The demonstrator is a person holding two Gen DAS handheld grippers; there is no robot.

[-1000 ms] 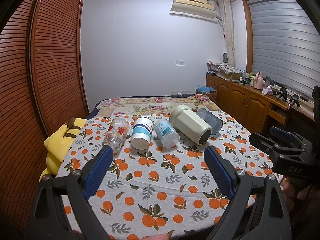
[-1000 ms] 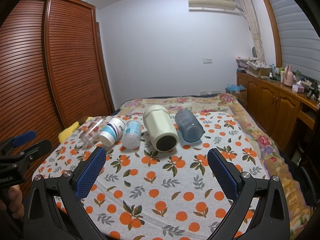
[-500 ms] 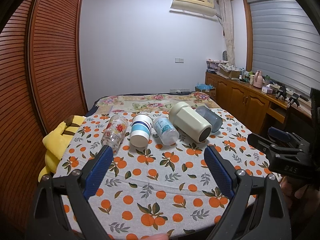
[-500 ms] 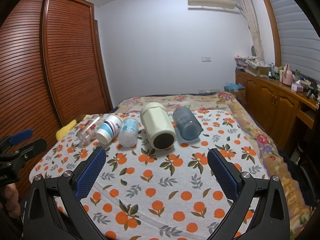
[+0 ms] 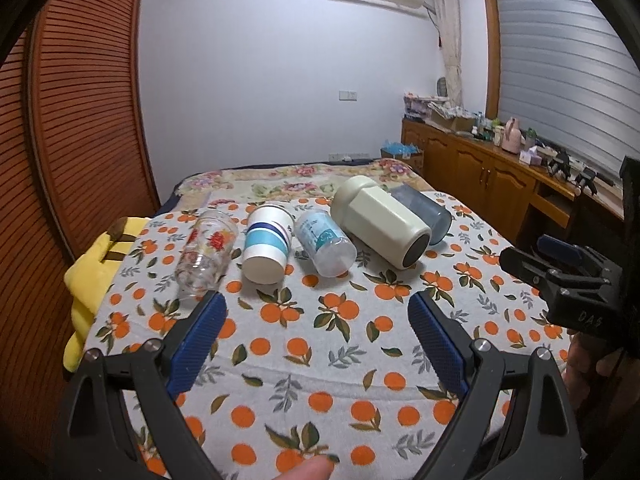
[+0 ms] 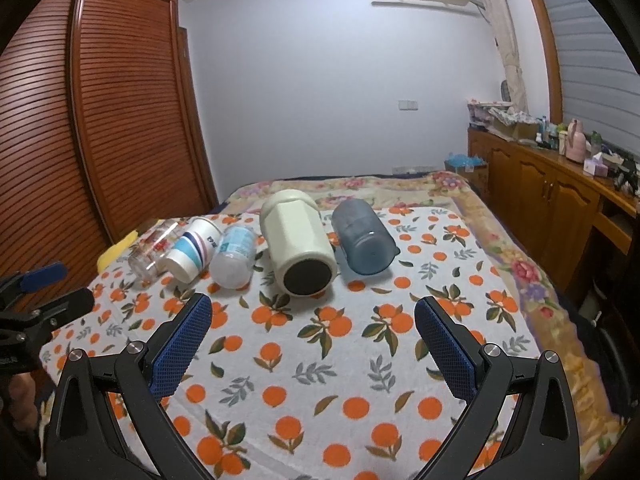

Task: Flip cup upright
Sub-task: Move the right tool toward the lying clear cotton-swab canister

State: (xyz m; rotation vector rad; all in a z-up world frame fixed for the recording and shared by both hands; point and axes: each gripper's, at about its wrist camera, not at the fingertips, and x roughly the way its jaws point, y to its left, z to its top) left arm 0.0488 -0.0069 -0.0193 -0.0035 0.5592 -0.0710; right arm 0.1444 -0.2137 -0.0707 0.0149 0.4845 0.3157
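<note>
Several cups lie on their sides in a row on the orange-print cloth: a clear flowered glass (image 5: 206, 254), a white cup with blue stripes (image 5: 266, 244), a clear plastic cup with a blue label (image 5: 325, 242), a big cream cup (image 5: 380, 226) and a blue-grey cup (image 5: 424, 212). The same row shows in the right wrist view, with the cream cup (image 6: 298, 246) and the blue-grey cup (image 6: 364, 238) nearest. My left gripper (image 5: 316, 320) is open and empty, short of the row. My right gripper (image 6: 312, 320) is open and empty, just short of the cream cup.
The cloth (image 5: 320, 352) covers a bed. A yellow plush toy (image 5: 94, 264) lies at its left edge. A slatted wooden wardrobe (image 5: 72, 120) stands left. A wooden sideboard with clutter (image 5: 492, 164) runs along the right wall.
Both grippers have moved forward toward the row of cups, which look larger and closer. Both stay open. No cup has moved.
</note>
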